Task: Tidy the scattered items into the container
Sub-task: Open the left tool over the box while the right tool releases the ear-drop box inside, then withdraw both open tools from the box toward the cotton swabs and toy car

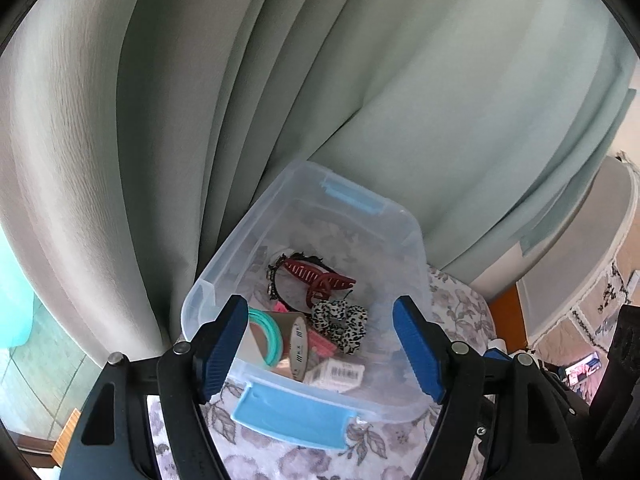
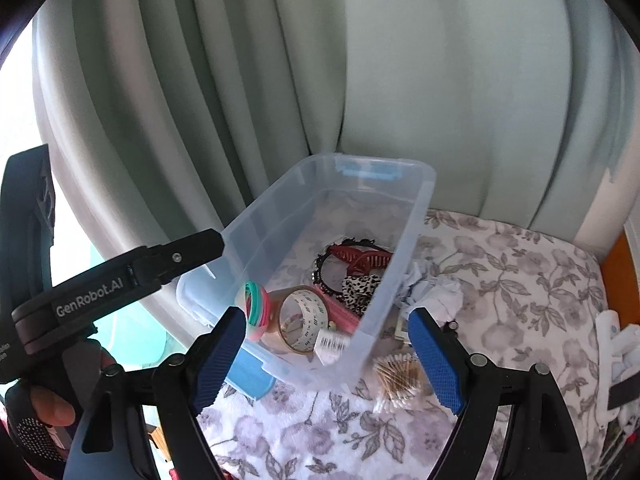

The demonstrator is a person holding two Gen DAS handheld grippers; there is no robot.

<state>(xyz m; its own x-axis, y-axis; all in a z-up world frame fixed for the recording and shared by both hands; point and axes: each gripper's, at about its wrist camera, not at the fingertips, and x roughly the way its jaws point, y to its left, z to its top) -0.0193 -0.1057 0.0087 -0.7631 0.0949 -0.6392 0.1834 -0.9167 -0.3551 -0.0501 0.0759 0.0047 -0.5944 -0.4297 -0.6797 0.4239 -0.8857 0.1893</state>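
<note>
Above the clear bin's (image 2: 280,220) near rim, both tools wide, empty: left (image 1: 320,348), right (image 2: 326,356).

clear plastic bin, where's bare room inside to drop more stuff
Free: the far half of the clear plastic bin, between the dark red hair clip and the blue far latch. Crowded: the near end, around the brown tape roll.

- The left gripper (image 1: 320,344) pointed steeply downward, its blue-padded jaws spread wide and gripping nothing.
- The right gripper (image 2: 328,354) did likewise (jaws apart, empty).
- A gloved hand (image 2: 44,412) gripped the left tool.
</note>
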